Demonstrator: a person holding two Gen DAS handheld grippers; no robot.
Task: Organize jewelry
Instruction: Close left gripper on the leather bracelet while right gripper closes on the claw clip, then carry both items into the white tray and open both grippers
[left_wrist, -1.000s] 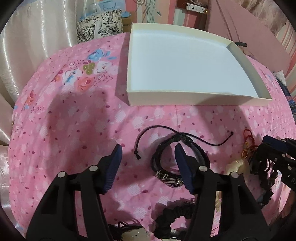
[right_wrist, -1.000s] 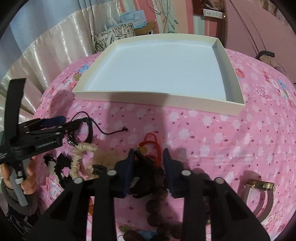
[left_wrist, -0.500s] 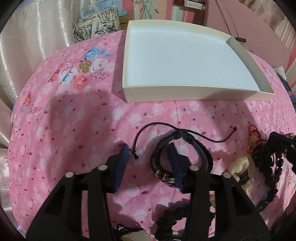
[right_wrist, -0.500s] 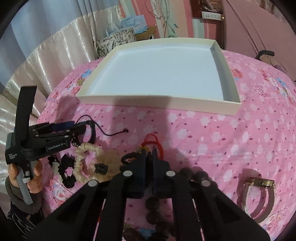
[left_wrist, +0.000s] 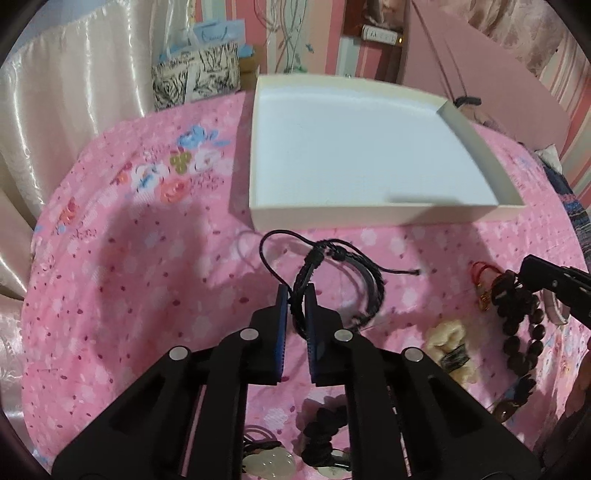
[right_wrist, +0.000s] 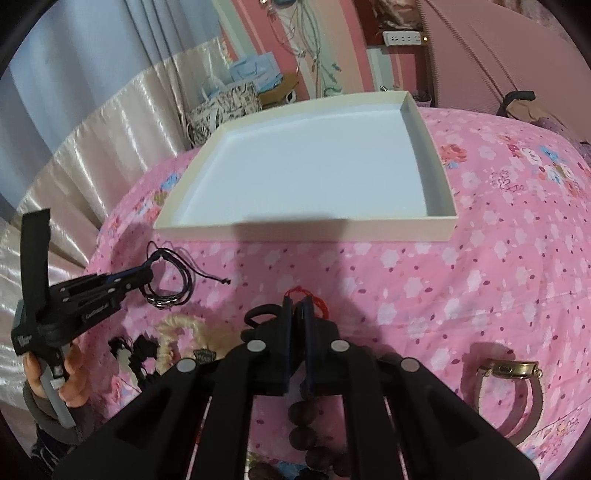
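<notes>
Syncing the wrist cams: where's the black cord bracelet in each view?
Left wrist: black cord bracelet centre, pinched in the left claw.
Right wrist: far left, hanging from that claw.
Shared landmark: white tray, just beyond it in both.

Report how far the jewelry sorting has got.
Done: nothing; the white tray holds no jewelry. In hand: the left gripper is shut on the black cord bracelet, the right gripper on the dark bead bracelet with its red cord; both are near the pink cloth. Left: both drops, then the cream scrunchie, black scrunchie, jade pendant and watch.
</notes>
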